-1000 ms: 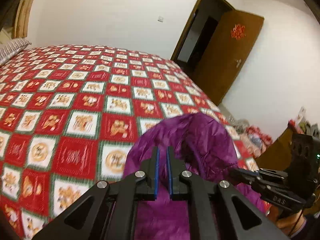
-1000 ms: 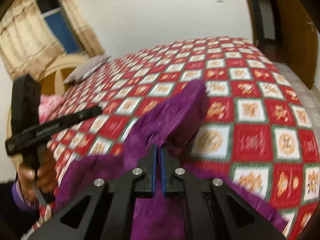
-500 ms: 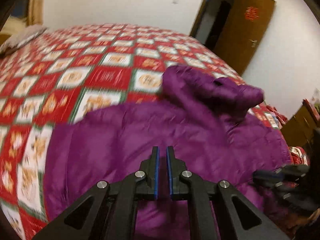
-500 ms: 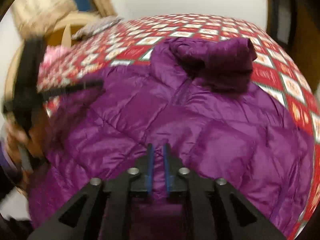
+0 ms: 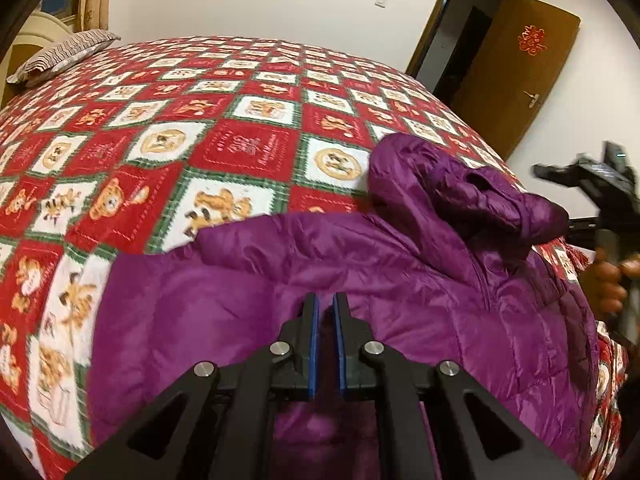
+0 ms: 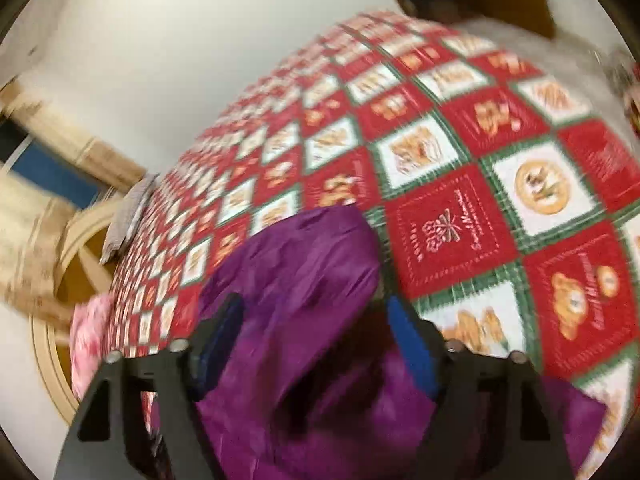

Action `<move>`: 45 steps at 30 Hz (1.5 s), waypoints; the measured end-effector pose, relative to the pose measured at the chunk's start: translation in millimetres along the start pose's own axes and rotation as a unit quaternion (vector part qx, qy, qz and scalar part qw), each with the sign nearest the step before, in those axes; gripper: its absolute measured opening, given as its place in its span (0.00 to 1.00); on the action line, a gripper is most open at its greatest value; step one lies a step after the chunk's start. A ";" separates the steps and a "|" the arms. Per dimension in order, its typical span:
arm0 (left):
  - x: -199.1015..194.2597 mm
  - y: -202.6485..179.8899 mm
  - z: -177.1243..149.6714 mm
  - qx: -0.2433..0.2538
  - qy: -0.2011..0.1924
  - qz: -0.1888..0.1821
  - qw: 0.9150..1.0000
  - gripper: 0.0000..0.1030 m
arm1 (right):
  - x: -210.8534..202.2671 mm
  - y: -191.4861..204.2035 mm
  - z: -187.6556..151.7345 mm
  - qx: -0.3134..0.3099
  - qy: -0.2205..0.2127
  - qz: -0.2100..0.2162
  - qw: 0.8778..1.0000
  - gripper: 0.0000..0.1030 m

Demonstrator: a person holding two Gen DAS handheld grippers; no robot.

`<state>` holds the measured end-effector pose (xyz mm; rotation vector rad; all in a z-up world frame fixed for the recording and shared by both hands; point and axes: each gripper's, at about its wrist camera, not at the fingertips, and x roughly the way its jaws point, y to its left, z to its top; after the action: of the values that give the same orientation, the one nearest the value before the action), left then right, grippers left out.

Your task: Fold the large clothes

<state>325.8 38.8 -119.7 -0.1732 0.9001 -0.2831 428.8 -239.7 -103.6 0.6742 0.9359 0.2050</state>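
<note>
Purple quilted jacket [image 5: 400, 304]: from your left wrist camera it lies spread on the red, white and green checked bedspread [image 5: 224, 120], near the bed's close edge. Its long axis runs left to right across the view, hood [image 5: 460, 192] bunched at the far right, pointing toward the open wooden door [image 5: 516, 72]. Your left gripper [image 5: 325, 320] hovers over the jacket body, blue pads nearly together with a narrow gap, nothing between them. Your right gripper [image 5: 592, 184] shows blurred at the right edge, beyond the hood. Striped pillow [image 5: 64, 54] at far left.

Right wrist camera, blurred: your right gripper [image 6: 312, 320] stands wide open, a raised fold of the jacket [image 6: 304, 280] between its blue pads [image 6: 404, 328]; whether they touch the cloth cannot be told. Bedspread [image 6: 460, 160] beyond, curtain [image 6: 36, 232] at left.
</note>
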 end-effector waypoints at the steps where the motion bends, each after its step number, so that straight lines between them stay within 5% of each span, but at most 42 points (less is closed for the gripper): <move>1: 0.2 2.7 2.4 -0.004 0.001 -0.003 1.000 0.07 | 13.6 -1.6 3.5 0.005 0.013 -0.002 1.000 0.72; 3: 2.2 6.5 6.1 -0.010 0.006 -0.009 1.000 0.07 | 35.3 -1.7 7.9 0.004 0.034 -0.015 0.999 0.62; 5: 4.5 9.3 10.5 -0.015 0.010 -0.013 1.000 0.07 | 41.0 8.4 8.6 -0.010 0.033 0.003 0.999 0.18; 6: 5.0 10.2 12.3 -0.016 0.011 -0.013 1.000 0.07 | 39.5 15.7 8.2 -0.024 0.026 0.008 0.999 0.12; 10: -2.2 13.8 16.3 -0.025 0.000 -0.012 1.000 0.07 | 9.9 76.6 -8.8 -0.162 0.004 0.092 0.982 0.11; 14: -17.5 20.6 14.5 -0.042 -0.011 -0.019 0.999 0.07 | -30.8 141.3 -77.5 -0.336 0.044 0.153 0.928 0.11; 18: -38.0 23.5 8.3 -0.040 -0.021 -0.014 0.999 0.07 | -52.0 146.9 -166.2 -0.459 0.119 0.121 0.872 0.13; 21: -52.0 25.4 1.6 -0.029 -0.027 -0.006 0.999 0.07 | -57.5 115.8 -206.8 -0.489 0.158 0.076 0.855 0.15; 22: -54.4 26.0 -0.3 -0.025 -0.025 -0.005 0.999 0.07 | -58.9 104.3 -213.7 -0.487 0.163 0.055 0.856 0.23; 25: -58.4 24.6 -5.7 -0.016 -0.018 0.005 1.000 0.07 | -63.4 67.1 -217.2 -0.416 0.176 0.001 0.892 0.87; 26: -59.9 22.6 -7.8 -0.011 -0.016 0.008 1.000 0.07 | -68.7 62.3 -216.2 -0.395 0.170 0.009 0.903 0.93; 31: -72.9 7.1 -15.0 0.011 -0.026 0.005 1.000 0.07 | -120.9 45.0 -210.2 -0.297 0.085 0.054 0.949 0.88; 34: -80.3 -11.0 -14.9 0.030 -0.039 -0.005 0.999 0.07 | -133.5 50.1 -198.7 -0.264 0.034 0.039 0.963 0.37; 35: -80.4 -21.3 -14.5 0.040 -0.045 -0.006 0.998 0.07 | -135.5 50.2 -192.7 -0.233 0.017 0.033 0.972 0.30; 41: -58.1 -80.3 -29.8 0.090 -0.032 -0.009 0.995 0.07 | -94.4 59.8 -183.6 -0.174 0.002 0.026 0.984 0.30; 45: -34.1 -95.9 -57.1 0.114 -0.002 0.019 0.993 0.07 | -62.6 58.8 -204.8 -0.215 0.026 -0.048 0.975 0.30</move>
<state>244.3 -43.2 -103.6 0.0541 0.8595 -0.3477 235.5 -130.5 -108.7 0.2241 0.9331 0.3298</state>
